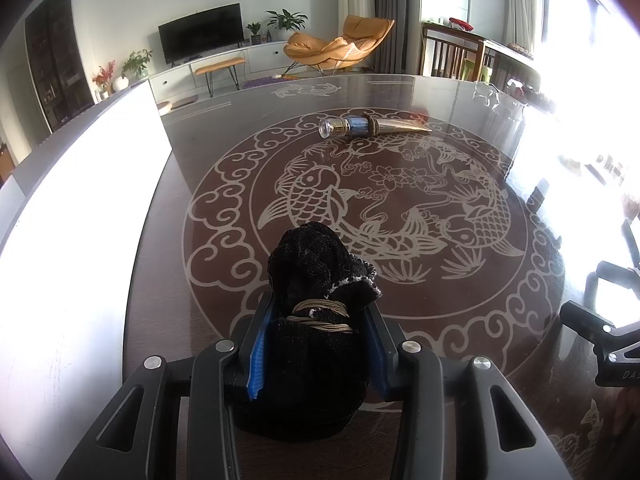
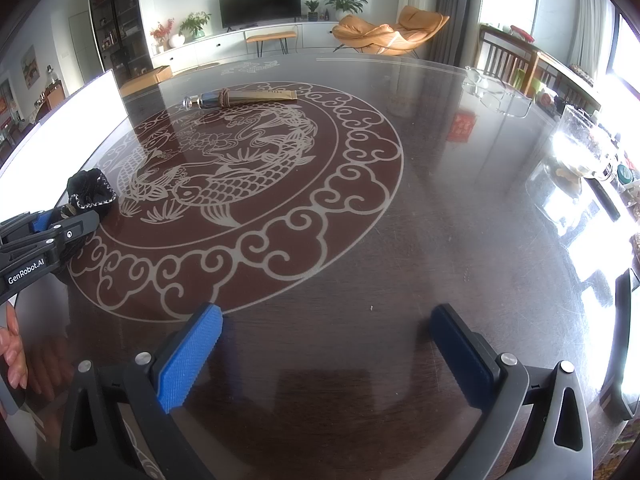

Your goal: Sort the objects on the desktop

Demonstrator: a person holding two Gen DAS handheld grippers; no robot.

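Note:
My left gripper (image 1: 318,320) is shut on a black velvet drawstring pouch (image 1: 316,264), its blue pads pressing the pouch at the neck where a tan cord is wound. The pouch rests over the near rim of the fish medallion on the dark glass table (image 1: 460,304). The same pouch (image 2: 90,192) and left gripper (image 2: 60,220) show at the left in the right wrist view. A tube with a clear cap, blue band and gold tapering body (image 1: 372,125) lies at the far side of the medallion, seen as the tube (image 2: 244,97) too. My right gripper (image 2: 326,322) stands open over bare table.
A white panel (image 1: 80,220) runs along the table's left edge. A clear acrylic stand (image 2: 496,92) sits at the far right, with glass jars and clutter (image 2: 588,156) on the right rim in glare. A person's fingers (image 2: 12,352) show at lower left.

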